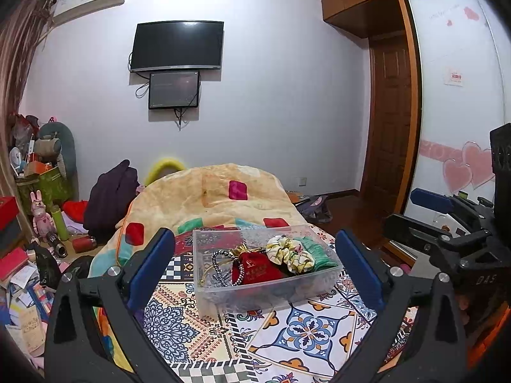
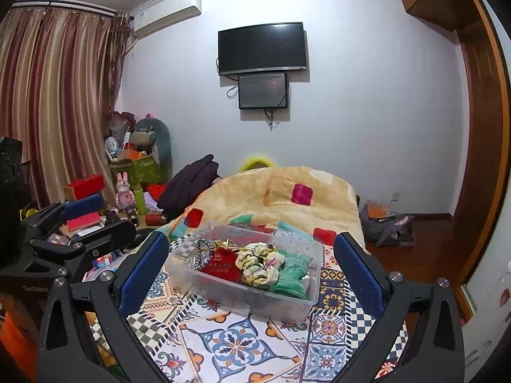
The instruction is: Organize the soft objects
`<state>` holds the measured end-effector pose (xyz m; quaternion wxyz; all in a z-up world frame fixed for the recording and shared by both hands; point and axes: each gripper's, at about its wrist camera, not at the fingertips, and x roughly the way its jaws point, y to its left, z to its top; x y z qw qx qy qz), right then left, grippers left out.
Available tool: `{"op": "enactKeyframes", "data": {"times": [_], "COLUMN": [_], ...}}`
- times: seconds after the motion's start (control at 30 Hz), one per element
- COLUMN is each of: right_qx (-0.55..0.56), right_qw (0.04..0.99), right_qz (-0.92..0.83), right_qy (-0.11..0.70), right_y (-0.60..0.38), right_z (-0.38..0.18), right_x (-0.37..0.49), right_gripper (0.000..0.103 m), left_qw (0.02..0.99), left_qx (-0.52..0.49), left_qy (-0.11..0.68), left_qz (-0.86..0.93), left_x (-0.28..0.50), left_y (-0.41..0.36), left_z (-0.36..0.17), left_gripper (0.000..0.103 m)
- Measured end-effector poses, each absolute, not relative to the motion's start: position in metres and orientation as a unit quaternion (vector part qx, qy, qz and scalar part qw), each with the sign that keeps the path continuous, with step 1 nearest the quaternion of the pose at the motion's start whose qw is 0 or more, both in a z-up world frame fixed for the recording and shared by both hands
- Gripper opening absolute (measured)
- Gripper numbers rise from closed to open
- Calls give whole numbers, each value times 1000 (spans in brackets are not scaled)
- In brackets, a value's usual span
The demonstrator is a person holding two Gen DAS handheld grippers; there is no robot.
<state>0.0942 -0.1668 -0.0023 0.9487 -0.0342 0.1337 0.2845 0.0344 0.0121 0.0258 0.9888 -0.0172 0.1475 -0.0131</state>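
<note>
A clear plastic box (image 1: 207, 296) (image 2: 314, 300) stands on a patterned cloth on the bed. In it lie a red drawstring pouch (image 1: 257, 269) (image 2: 222, 266), a floral scrunchie (image 1: 289, 253) (image 2: 258, 263), a green knitted piece (image 1: 316, 252) (image 2: 292, 271) and a black-and-white beaded loop (image 1: 223, 268) (image 2: 202, 250). My left gripper (image 1: 255, 266) is open and empty, its fingers on either side of the box, held back from it. My right gripper (image 2: 250, 266) is open and empty, also held back from the box. Each gripper shows at the edge of the other's view.
A patterned cloth (image 1: 300, 332) (image 2: 230, 341) covers the near bed. A yellow blanket with coloured squares (image 1: 223, 188) (image 2: 287, 188) is heaped behind the box. Clutter, boxes and a pink rabbit toy (image 1: 40, 215) (image 2: 124, 193) fill the floor at left. A wardrobe (image 1: 453, 95) stands right.
</note>
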Motion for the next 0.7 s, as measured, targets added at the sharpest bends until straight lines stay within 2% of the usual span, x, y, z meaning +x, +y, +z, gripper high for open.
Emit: {"op": "enactKeyframes", "data": {"times": [0.7], "right_qx": [-24], "right_qw": [946], "right_qz": [294], "right_qy": [133], "right_y": [-172], "right_z": [-2], "right_x": [92], "right_gripper": [103], "left_qw": [989], "left_qx": [-16], "left_qy": [150], "left_qz": [-11], "left_x": [36], "left_y": [13], "left_z": [24], "left_gripper": [103]}}
